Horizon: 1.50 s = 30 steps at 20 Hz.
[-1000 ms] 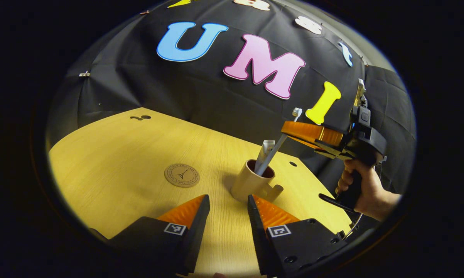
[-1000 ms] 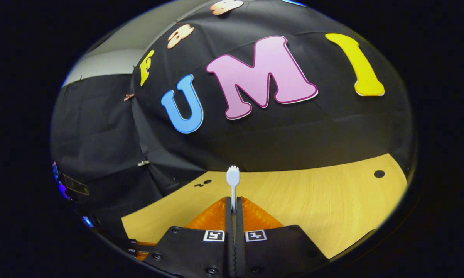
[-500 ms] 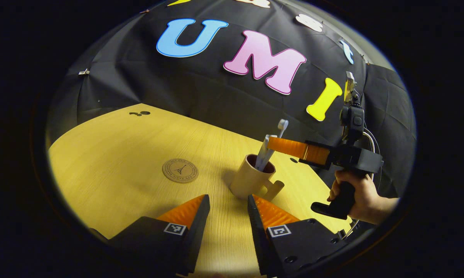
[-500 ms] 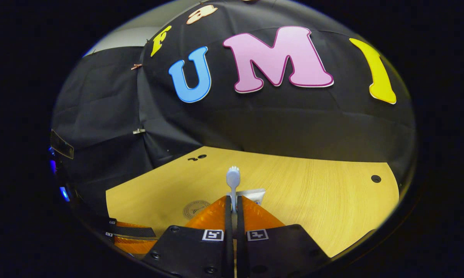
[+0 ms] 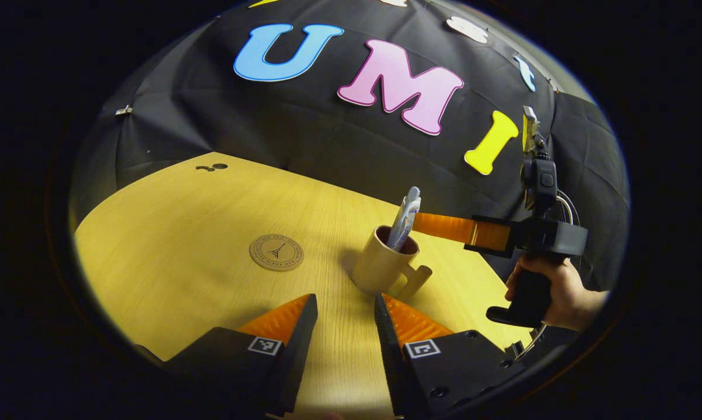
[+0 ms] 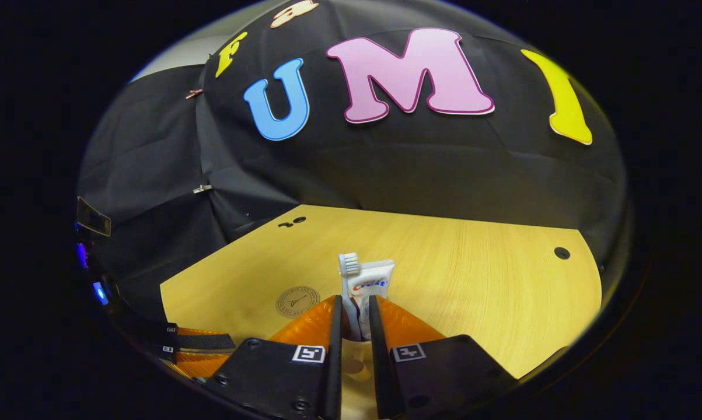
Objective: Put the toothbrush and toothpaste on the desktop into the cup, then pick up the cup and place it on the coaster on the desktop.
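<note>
Right gripper (image 6: 353,318), jaws slightly parted around the toothbrush (image 6: 349,274) standing with the toothpaste (image 6: 371,286) in the cup (image 5: 383,265), could tip it if I withdraw toward 3 o'clock carelessly.

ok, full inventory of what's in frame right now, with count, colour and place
cup: 1, beige with a handle, on the desktop right of the coaster
toothbrush: 1, white, standing in the cup
toothpaste: 1, white tube, standing in the cup beside the toothbrush
coaster: 1, round, brown, flat on the desktop left of the cup
desktop: 1, light wood
left gripper: orange fingers, open, short of the cup
right gripper: orange fingers, parted around the toothbrush and toothpaste
hand: 1, holding the right gripper's grip
</note>
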Each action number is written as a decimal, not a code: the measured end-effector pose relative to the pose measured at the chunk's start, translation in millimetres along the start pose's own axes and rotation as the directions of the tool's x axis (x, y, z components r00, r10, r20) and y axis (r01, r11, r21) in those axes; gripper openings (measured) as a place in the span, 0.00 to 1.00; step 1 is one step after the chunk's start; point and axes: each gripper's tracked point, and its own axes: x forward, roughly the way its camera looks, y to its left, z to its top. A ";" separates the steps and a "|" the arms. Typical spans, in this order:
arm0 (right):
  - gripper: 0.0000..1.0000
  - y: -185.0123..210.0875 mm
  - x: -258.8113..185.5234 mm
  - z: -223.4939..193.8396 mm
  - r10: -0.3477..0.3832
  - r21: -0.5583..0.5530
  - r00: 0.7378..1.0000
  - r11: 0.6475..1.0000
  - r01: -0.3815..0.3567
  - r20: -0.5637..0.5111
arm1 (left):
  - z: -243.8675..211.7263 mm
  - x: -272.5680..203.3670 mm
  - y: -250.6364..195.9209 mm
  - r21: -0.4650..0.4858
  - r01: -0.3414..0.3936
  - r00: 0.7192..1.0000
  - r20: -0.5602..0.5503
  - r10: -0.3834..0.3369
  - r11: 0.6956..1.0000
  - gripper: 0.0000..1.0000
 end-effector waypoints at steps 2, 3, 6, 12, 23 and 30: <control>0.30 -0.1 -8.7 -3.9 -0.017 0.014 0.999 1.000 0.017 -0.031 | 3.5 -6.0 2.8 0.021 0.000 1.000 -0.015 0.000 1.000 0.63; 0.32 -0.8 -12.6 -6.3 -0.026 0.032 0.998 0.999 0.027 -0.049 | 5.7 -10.1 4.8 0.032 -0.001 1.000 -0.022 0.002 1.000 0.63; 0.39 -1.4 -24.0 -18.3 -0.052 0.097 0.990 0.993 0.064 -0.128 | 12.3 -23.2 11.8 0.053 0.002 0.999 -0.041 0.001 0.999 0.63; 0.53 -4.0 -30.3 -52.1 -0.102 0.126 0.949 0.981 0.146 -0.299 | 16.2 -43.9 30.3 0.086 0.020 0.997 -0.082 -0.013 0.996 0.63; 0.57 -5.8 -2.1 -108.5 -0.191 0.058 0.793 0.960 0.273 -0.578 | 28.7 -62.5 78.1 0.076 0.020 0.995 -0.103 -0.012 0.997 0.63; 0.57 -11.0 23.7 -129.9 -0.227 -0.016 0.705 0.956 0.293 -0.672 | 28.3 -72.0 122.4 0.035 -0.012 0.994 -0.108 0.015 0.999 0.63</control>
